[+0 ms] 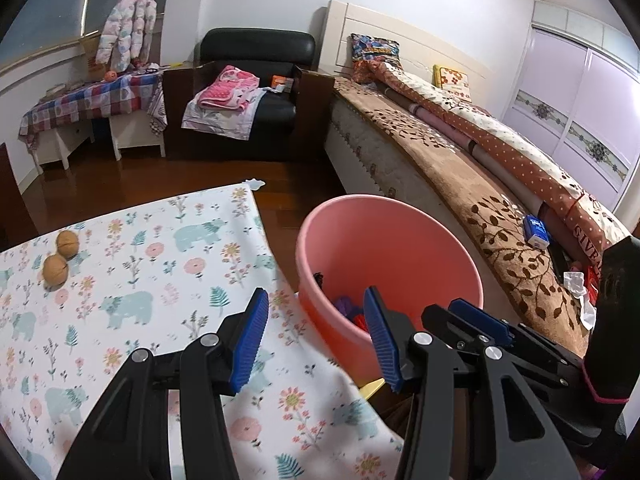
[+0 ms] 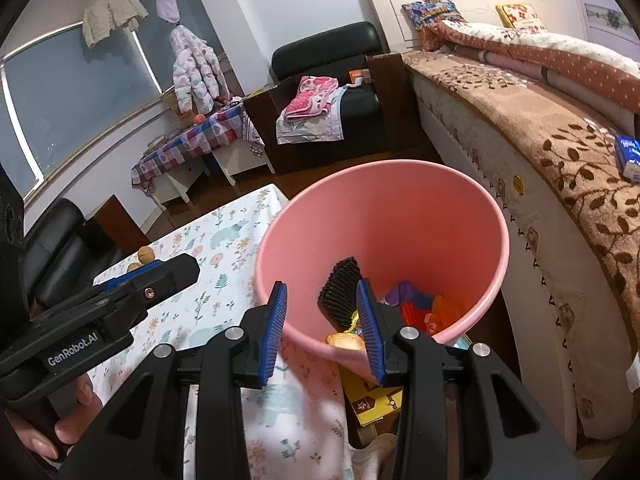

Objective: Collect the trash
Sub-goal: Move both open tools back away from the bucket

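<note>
Nearest the right wrist camera, the right gripper hangs over the near rim of the pink bin, its blue-padded jaws spread wide with nothing between them. Under its right jaw a yellow printed box lies low beside the bin's base.

The left gripper is likewise spread wide and empty, poised over the table edge with its right jaw across the bin's rim. In the left wrist view the right gripper shows just to the right of it, near but apart.

The table wears a white cloth printed with bears and flowers. Two walnuts sit touching each other near its far left side, well away from both grippers.

The bin stands on the floor between table and bed. Inside lie a black bristled brush leaning against the wall, a gold foil wrapper, a purple scrap and orange-red crumpled pieces.

Beyond, the bed carries a brown leaf-patterned blanket with a blue tissue pack on it. Farther off stands a black armchair holding a folded pink blanket.
</note>
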`<act>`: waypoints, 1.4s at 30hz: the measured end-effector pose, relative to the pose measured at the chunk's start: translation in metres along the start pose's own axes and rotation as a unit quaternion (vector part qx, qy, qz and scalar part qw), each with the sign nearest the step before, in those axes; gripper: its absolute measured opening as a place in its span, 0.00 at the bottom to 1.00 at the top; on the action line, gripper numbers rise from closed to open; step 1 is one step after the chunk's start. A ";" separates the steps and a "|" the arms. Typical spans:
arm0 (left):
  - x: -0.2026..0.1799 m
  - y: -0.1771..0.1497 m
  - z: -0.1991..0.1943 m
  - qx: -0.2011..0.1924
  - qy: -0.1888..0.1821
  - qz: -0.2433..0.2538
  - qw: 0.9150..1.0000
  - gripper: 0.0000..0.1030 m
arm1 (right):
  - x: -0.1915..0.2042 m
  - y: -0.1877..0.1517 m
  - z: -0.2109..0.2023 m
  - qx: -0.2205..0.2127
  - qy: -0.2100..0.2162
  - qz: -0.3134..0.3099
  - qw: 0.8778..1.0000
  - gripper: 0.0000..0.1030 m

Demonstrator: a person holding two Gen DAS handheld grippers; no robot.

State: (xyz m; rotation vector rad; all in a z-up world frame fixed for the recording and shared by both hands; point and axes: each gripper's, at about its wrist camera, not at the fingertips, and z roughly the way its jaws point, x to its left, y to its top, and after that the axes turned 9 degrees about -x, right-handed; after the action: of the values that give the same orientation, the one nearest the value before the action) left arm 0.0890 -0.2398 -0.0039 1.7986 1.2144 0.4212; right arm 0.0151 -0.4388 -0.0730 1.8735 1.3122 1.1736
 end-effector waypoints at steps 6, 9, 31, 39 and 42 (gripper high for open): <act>0.012 -0.004 -0.019 -0.009 0.011 -0.009 1.000 0.48 | 0.020 -0.001 -0.011 -0.008 0.003 -0.016 1.000 0.36; 0.016 -0.005 -0.026 -0.014 0.015 -0.012 1.000 0.48 | 0.026 -0.001 -0.015 -0.009 0.004 -0.019 1.000 0.36; 0.030 -0.011 -0.055 -0.035 0.023 -0.027 0.999 0.48 | 0.056 -0.003 -0.035 -0.022 0.005 -0.045 0.999 0.46; 0.031 -0.011 -0.060 -0.040 0.027 -0.022 0.999 0.52 | 0.061 -0.004 -0.039 -0.028 0.006 -0.048 0.998 0.52; 0.031 -0.011 -0.062 -0.041 0.029 -0.020 0.999 0.52 | 0.062 -0.004 -0.041 -0.031 0.004 -0.048 0.998 0.52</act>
State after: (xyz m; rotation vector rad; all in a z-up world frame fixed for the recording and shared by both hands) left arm 0.0540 -0.1818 0.0144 1.6999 1.2515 0.4962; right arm -0.0146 -0.3806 -0.0367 1.7449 1.3401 1.1608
